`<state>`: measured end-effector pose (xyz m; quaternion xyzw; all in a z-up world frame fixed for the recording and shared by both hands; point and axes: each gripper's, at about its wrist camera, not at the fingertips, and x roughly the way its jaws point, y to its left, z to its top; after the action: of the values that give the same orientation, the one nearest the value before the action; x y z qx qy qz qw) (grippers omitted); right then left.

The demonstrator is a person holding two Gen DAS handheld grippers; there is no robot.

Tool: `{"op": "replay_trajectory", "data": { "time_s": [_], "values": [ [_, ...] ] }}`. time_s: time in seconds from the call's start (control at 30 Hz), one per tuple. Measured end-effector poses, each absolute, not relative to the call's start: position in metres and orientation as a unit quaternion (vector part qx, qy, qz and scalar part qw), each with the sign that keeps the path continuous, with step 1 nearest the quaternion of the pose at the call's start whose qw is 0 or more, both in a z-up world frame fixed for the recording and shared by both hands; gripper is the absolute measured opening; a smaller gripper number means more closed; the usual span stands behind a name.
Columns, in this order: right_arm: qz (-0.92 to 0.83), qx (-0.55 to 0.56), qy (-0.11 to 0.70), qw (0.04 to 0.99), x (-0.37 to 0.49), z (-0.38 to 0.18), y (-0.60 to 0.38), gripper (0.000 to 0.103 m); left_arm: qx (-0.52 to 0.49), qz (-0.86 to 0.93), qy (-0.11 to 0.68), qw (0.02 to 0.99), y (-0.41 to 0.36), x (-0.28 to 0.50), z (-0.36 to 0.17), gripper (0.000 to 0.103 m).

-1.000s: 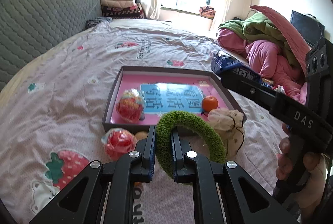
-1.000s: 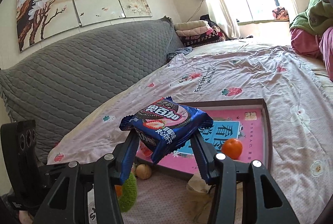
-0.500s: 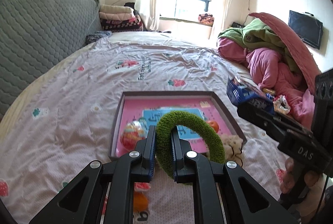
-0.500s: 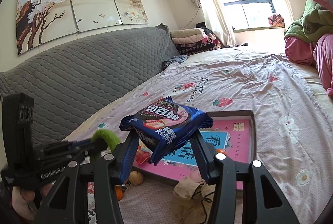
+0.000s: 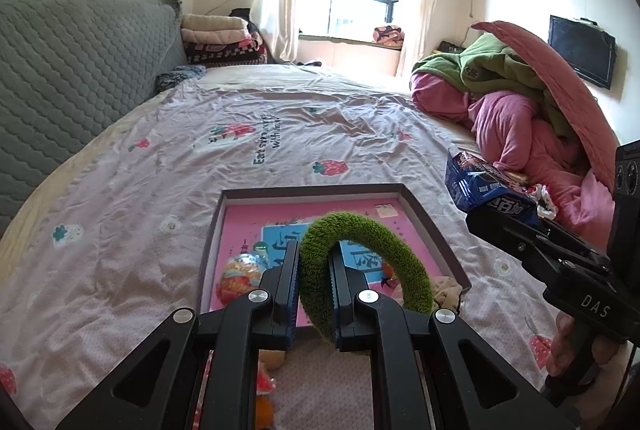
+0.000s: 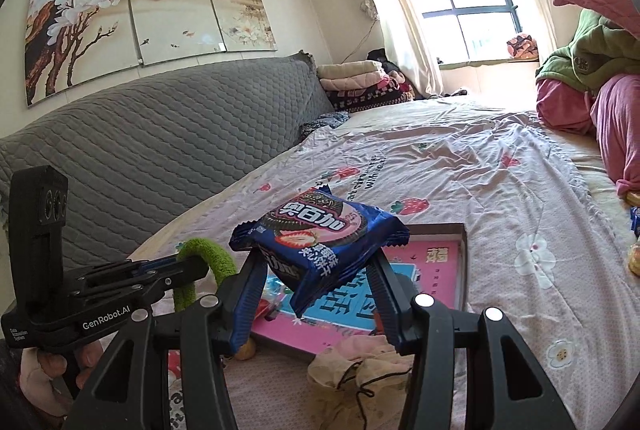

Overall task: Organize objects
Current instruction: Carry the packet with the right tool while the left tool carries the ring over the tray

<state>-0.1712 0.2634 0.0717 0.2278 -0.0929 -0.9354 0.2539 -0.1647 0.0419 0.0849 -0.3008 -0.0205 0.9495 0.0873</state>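
left tongs clamp green ring | right tongs grip biscuit packet | both lifted higher over tray

A shallow dark-rimmed cardboard tray with a pink printed floor lies on the pale strawberry-print bedsheet, at lower centre of the left wrist view. Inside it, at its near left, sits a round foil-wrapped sweet. Before the tray's near edge, at the bottom of the right wrist view, lies a crumpled beige drawstring pouch. A grey quilted headboard fills the left side; heaped pink and green bedding sits at the right. Folded blankets are stacked behind, below the window.
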Motion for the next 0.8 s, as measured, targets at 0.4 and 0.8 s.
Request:
{"op": "replay_trajectory", "data": {
  "time_s": [0.4,0.8],
  "values": [
    [-0.941,0.235,-0.090,0.225,-0.182,0.069,0.278,0.052,-0.294,0.950,-0.033,0.095,0.044,-0.187,0.088,0.012],
    [-0.946,0.249,-0.073,0.194,-0.193,0.061,0.287,0.052,-0.307,0.945,-0.053,0.098,0.042,-0.215,0.073,0.012]
  ]
}}
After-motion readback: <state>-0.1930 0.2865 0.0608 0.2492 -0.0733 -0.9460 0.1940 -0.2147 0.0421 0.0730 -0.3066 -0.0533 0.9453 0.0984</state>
